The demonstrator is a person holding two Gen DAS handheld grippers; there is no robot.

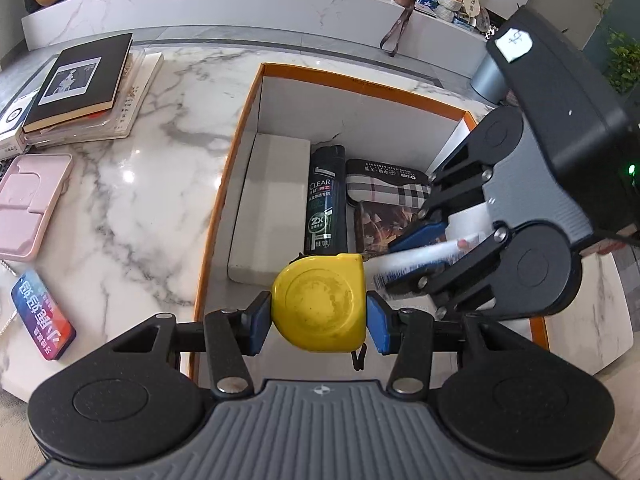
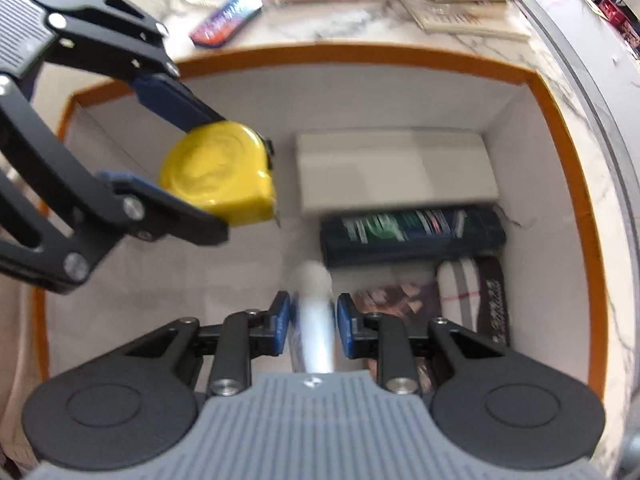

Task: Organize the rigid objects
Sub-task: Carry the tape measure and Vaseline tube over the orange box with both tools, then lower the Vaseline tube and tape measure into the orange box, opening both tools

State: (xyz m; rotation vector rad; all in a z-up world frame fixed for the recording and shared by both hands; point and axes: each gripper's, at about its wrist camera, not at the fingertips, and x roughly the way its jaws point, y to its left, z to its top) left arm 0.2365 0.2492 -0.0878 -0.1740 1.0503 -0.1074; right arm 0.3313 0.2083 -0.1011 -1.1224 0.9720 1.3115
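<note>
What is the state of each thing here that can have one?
Left claw: shut on yellow tape measure, held over the orange-rimmed box.
Right claw: around white tube; whether its pads press is unclear.
Dark shampoo bottle: lying flat in the box.
White flat box: lying inside, against the wall.
Black book: closed, on a stack.

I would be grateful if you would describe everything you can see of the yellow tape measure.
The yellow tape measure has a rounded, glossy casing that looks like plastic, with a scuffed circular recess on its flat face. A small metal tape tip shows at one corner, and a dark strap hangs beneath. It is lifted off every surface, pinched on opposite edges by the blue pads of the left gripper, and hangs above the orange-rimmed box, just inside its near edge.
</note>
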